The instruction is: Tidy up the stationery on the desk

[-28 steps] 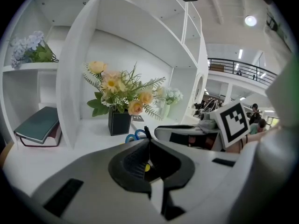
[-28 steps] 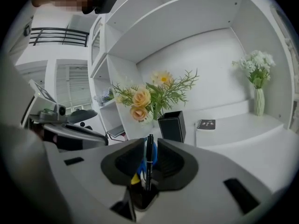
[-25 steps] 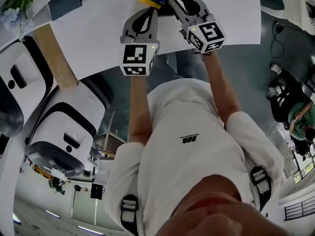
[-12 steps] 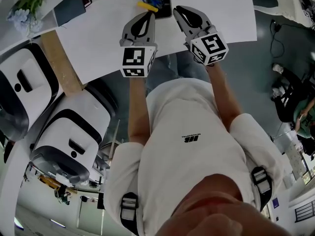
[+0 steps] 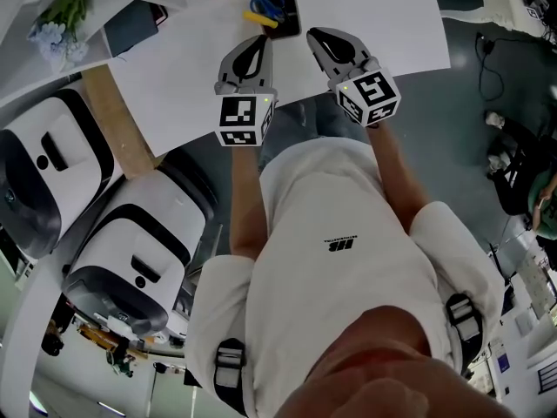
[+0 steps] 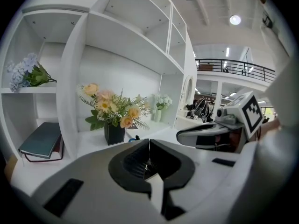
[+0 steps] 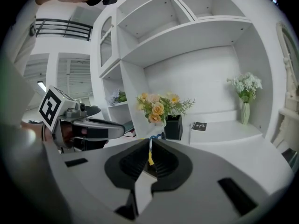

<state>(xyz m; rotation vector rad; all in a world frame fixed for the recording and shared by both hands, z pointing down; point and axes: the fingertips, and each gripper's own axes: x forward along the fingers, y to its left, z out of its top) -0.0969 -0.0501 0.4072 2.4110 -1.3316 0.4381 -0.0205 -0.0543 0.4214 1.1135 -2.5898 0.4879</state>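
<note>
Stationery [image 5: 268, 9] sits at the far edge of the smooth white surface [image 5: 174, 77]: a blue looped piece with a short yellow bar close against it. From where I steer, both tongs hang short of it and touch nothing; the pile lies ahead of them, roughly between the two tips.

Far left, a flat teal-covered book [image 6: 42, 139] lies in a shelf bay. Next comes a square-sided black vase [image 6: 114, 133] of peach and yellow flowers [image 6: 110, 107], with the blue loops just in front of it.

The left tongs [image 5: 258, 42] are pressed fully together, black ribbed pads meeting at the tips, with nothing in them. Their shell is smooth grey moulded plastic and carries a cube [image 5: 242, 120] of black-and-white squares.

The right tongs [image 5: 315, 33] have just been closing and now stand all but together, gripping nothing. Through the thin slit I see only a sliver of the yellow bar out on the surface.

Right of the vase, a small black spiral notebook [image 7: 199, 126] lies flat
</note>
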